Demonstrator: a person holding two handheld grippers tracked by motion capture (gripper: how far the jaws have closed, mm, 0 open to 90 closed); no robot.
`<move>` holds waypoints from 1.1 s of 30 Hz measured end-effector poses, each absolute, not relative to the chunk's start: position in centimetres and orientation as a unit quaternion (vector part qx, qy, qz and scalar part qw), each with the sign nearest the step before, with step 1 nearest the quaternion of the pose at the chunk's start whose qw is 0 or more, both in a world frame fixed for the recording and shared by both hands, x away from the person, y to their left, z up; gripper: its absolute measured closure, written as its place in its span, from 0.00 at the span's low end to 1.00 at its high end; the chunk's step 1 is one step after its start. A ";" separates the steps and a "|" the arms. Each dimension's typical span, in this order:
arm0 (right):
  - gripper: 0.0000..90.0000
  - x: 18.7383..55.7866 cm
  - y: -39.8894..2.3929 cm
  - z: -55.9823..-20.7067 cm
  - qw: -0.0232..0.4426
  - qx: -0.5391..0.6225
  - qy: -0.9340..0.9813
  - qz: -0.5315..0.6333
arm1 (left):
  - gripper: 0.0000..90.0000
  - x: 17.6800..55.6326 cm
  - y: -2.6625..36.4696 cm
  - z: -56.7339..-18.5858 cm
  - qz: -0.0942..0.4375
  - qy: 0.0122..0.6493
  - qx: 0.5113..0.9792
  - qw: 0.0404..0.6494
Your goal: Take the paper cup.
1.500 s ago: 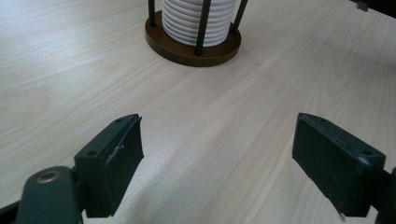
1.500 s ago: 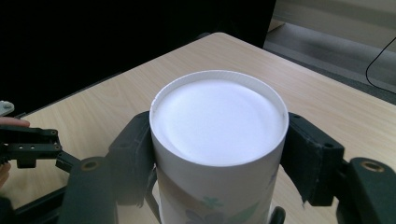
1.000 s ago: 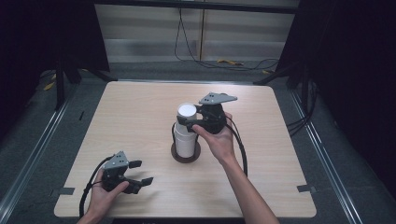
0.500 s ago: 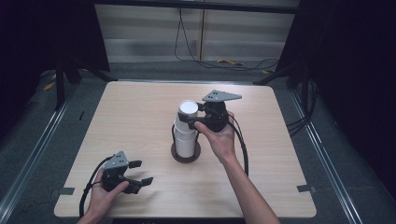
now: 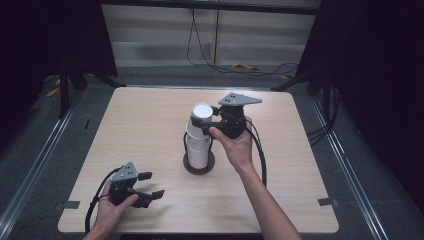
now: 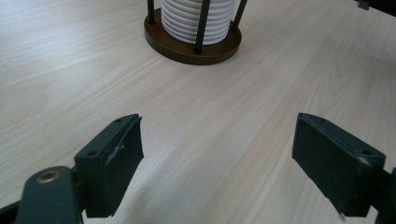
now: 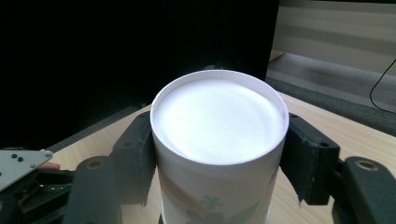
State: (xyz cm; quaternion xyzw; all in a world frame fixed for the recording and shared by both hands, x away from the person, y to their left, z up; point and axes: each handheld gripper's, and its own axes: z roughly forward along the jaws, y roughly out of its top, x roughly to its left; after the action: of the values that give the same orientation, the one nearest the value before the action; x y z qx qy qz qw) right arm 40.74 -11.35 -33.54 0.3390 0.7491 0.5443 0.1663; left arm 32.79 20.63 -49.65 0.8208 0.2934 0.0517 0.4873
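Uppermost: white paper cup with floral print (image 7: pixel 218 154), clasped at its rim by right claw (image 5: pixel 206 120), jaws having just been closing onto it, atop nested stack in dark round wooden holder (image 5: pixel 198 165) at mid-bench. Judged step: separating top cup; next, straight upward lift. Left claw (image 5: pixel 150 185) released, near front edge. Pale wood-grain bench (image 5: pixel 140 125); grey floor, trailing cables beyond.

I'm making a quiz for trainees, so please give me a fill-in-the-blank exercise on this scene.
1. The right gripper is shut on the top paper ____.
2. The stack of cups stands in a holder with a round ____ base.
3. The left gripper has its jaws ____.
4. The holder stands on a ____ table.

Missing words: cup; brown; open; wooden
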 end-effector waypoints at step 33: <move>0.39 38.5 -14.1 -30.6 0.161 0.332 0.727 0.579 | 0.19 33.1 19.6 -49.5 0.036 0.300 0.812 0.499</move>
State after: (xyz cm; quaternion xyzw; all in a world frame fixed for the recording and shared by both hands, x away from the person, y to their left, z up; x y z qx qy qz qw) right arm 38.53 -14.06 -30.55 0.3321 0.7271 0.5788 0.1613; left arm 33.10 19.64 -49.51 0.8123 0.3004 0.0364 0.4987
